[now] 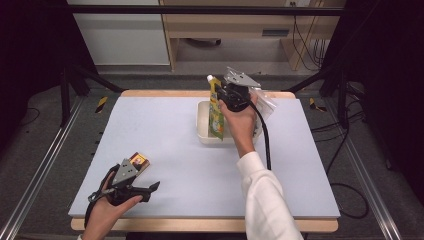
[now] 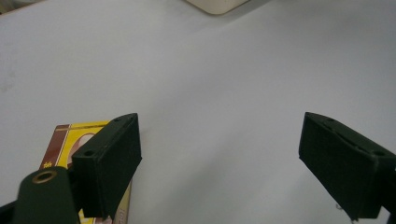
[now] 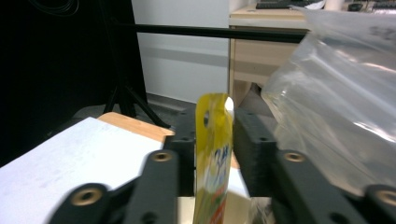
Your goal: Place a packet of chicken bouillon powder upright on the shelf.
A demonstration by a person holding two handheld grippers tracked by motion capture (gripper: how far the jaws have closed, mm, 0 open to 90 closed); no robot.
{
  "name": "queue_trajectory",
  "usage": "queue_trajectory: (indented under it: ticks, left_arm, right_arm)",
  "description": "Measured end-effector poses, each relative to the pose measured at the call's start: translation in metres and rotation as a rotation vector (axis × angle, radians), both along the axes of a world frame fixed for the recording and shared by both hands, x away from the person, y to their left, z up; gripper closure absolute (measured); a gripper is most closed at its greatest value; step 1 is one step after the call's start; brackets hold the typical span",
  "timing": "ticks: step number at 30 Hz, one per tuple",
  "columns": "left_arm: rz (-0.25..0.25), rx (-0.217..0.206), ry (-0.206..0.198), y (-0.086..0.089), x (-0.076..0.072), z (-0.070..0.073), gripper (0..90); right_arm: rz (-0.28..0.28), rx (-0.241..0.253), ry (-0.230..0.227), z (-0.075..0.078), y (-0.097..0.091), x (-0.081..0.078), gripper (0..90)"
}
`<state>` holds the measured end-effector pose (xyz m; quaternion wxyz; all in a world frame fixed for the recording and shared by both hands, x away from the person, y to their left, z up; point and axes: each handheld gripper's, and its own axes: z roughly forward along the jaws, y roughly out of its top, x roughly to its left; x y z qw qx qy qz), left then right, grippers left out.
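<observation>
The right gripper (image 1: 218, 95) holds a yellow pouch (image 1: 215, 112) upright between its jaws, loosely it seems (a slight gap shows), its bottom in the cream tub (image 1: 202, 127). Well apart from the tub, the left gripper (image 1: 150, 189) gapes empty beside a small box (image 1: 139, 161) on the counter (image 1: 190, 165).

pouch (image 1: 216, 109): yellow-green, flat, upright, lower end inside the tray
tray (image 1: 202, 131): cream, rectangular, mid-table

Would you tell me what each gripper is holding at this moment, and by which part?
The right gripper has the yellow pouch between its jaws near the top edge, over the white tub; whether the pads press cannot be told. The left gripper holds nothing.
</observation>
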<state>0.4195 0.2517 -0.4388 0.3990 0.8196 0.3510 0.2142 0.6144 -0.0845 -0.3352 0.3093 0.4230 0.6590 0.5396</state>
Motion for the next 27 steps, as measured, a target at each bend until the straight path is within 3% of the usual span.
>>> queue_trajectory:
  ticks: [7,16,27]
  left_arm:
    - [0.004,0.017,-0.012,-0.001,0.0,0.001,12.8]
    - [0.019,0.023,-0.012,0.001,0.001,0.001,12.5]
    - [0.076,0.031,0.008,0.012,0.005,0.001,12.6]
  right_arm:
    - [0.008,-0.011,0.006,0.006,-0.002,-0.031,54.6]
    - [0.005,-0.044,0.015,0.001,-0.008,-0.072,39.5]
    - [0.027,-0.074,0.085,-0.031,-0.023,-0.106,28.5]
